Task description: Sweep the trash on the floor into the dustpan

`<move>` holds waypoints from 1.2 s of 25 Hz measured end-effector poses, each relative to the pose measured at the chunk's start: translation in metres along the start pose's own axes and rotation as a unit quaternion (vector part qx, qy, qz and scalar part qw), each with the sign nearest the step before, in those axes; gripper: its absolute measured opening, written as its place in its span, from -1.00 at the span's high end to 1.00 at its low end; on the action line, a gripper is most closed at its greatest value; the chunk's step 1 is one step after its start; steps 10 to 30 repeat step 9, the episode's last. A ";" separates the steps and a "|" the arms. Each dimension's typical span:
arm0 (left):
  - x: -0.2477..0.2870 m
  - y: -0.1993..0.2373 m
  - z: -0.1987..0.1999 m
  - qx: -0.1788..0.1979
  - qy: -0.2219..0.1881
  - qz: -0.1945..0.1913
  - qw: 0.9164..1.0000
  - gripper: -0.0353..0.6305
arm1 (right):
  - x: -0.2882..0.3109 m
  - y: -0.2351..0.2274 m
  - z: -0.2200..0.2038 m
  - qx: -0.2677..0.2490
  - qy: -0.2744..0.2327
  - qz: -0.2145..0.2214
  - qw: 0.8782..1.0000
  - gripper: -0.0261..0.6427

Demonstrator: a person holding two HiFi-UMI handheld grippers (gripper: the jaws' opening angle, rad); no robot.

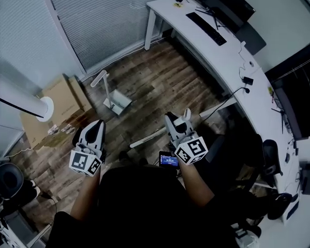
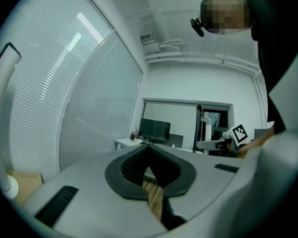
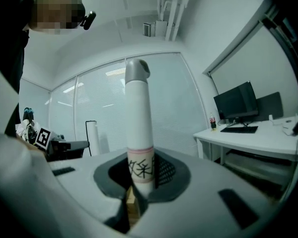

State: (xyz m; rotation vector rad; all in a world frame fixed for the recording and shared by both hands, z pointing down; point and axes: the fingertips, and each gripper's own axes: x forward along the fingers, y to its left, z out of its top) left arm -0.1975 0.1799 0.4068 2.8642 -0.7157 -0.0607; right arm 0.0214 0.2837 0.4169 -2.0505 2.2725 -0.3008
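Looking steeply down, I see dark wood floor (image 1: 155, 81) running between the slatted blinds (image 1: 103, 19) on the left and a long curved white desk (image 1: 232, 81) on the right. Both of the person's forearms reach forward from the body, side by side and well apart, and each gripper points level and ahead with its marker cube turned up toward the head view. Left gripper (image 1: 96, 125): jaws drawn together, nothing between the pads, only a sliver of floor showing through the gap in its own view. Right gripper (image 1: 171, 120): jaws clamped on a white broom handle (image 3: 138, 133), which stands upright out of the pads with a grey cap on top and a red band with printed characters just above the grip. In the head view the lower shaft slants down to the left, between the two grippers; I cannot make out the brush end. A white long-handled dustpan (image 1: 115, 101) stands on the floor near the blinds, well ahead of both grippers and touching neither. Small pale scraps, likely the trash (image 1: 60, 129), lie beside a cardboard box (image 1: 59, 99) just beyond the left gripper.
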 end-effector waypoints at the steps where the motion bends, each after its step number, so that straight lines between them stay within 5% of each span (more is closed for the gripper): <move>1: 0.000 -0.005 -0.001 -0.002 0.000 0.001 1.000 0.91 | -0.005 -0.004 -0.003 -0.001 0.003 -0.002 1.000 0.79; 9: 0.008 -0.045 -0.022 -0.001 0.012 -0.009 1.000 0.91 | -0.035 -0.030 -0.010 -0.020 0.007 -0.005 1.000 0.79; 30: 0.008 -0.045 -0.022 -0.001 0.012 -0.009 1.000 0.91 | -0.035 -0.030 -0.010 -0.020 0.007 -0.005 1.000 0.79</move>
